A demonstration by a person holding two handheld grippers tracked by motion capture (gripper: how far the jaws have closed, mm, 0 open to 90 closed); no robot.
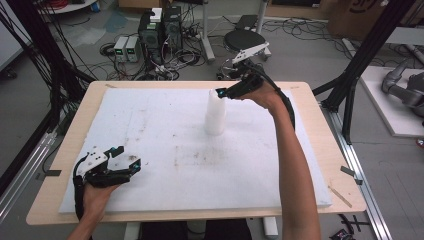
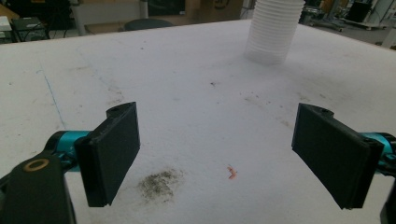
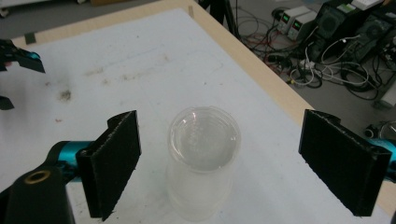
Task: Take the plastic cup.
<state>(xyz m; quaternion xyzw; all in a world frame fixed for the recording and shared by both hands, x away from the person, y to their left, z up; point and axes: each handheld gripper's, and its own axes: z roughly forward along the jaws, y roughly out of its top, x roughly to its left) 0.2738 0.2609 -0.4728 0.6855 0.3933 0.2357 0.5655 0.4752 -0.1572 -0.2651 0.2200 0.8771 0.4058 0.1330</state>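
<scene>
Left gripper [image 1: 121,159] rests spread and empty on the white foam pad [image 1: 165,165], well short of the cup stack [image 1: 215,113].
Beyond it, right gripper [image 3: 219,161] hovers over that upright stack, jaws wide, touching nothing.
</scene>
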